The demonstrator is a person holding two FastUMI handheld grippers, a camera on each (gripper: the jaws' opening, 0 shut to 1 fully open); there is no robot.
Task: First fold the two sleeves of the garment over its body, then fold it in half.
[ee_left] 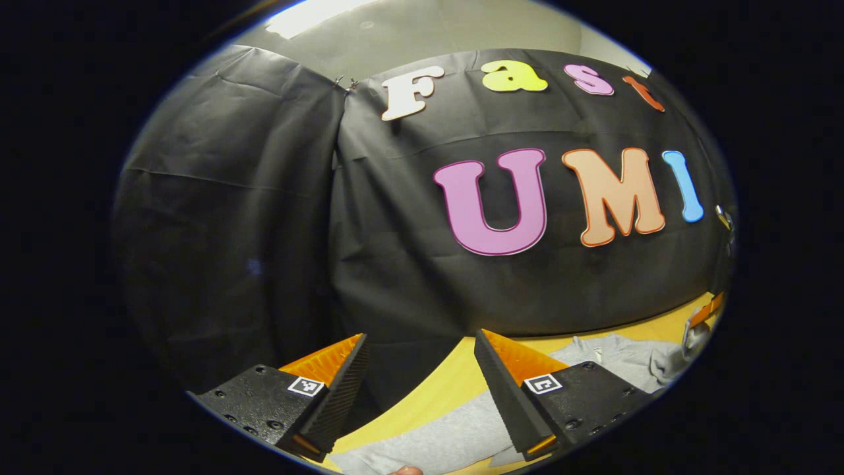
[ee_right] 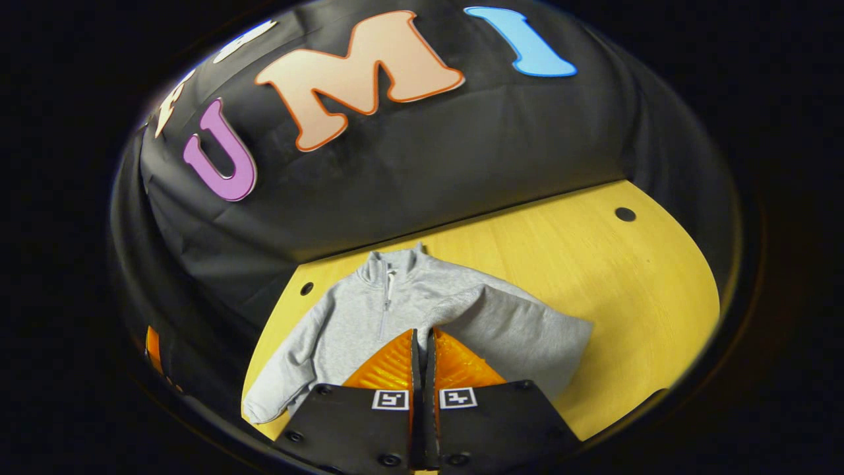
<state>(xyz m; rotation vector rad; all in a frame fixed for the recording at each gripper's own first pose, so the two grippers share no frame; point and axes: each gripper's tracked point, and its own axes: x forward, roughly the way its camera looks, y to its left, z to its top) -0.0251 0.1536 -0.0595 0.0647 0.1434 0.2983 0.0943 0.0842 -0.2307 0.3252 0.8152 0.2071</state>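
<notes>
- The right gripper (ee_right: 422,343), seen in the right gripper view, has its two fingers brought together with only a thin slit between them. The tips sit over the front of the garment, where a sleeve edge meets the body. Whether any cloth is pinched between them cannot be told.
- Just beyond those tips lies the light grey long-sleeved pullover with a short zip at its stand-up collar (ee_right: 402,303), spread flat on the table with the collar pointing toward the booth wall.
- One grey sleeve (ee_right: 521,330), on the right of this view, is folded across the body, its cuff end reaching toward the gripper tips. The other sleeve (ee_right: 283,376), on the left of the view, lies stretched out and down toward the table's near edge.
- The round-edged yellow wooden table (ee_right: 593,277) carries the garment. It has small dark round holes (ee_right: 624,214) near its far edge.
- The left gripper (ee_left: 422,369), seen in the left gripper view, has its fingers spread wide apart with nothing between them. It is held above the table and aimed at the black cloth wall (ee_left: 264,231).
- Below and between the left gripper's fingers, grey fabric of the pullover lies on the yellow tabletop.
- At the right edge of the left gripper view, the other gripper (ee_left: 705,313) appears small, close to a raised fold of the grey fabric.
</notes>
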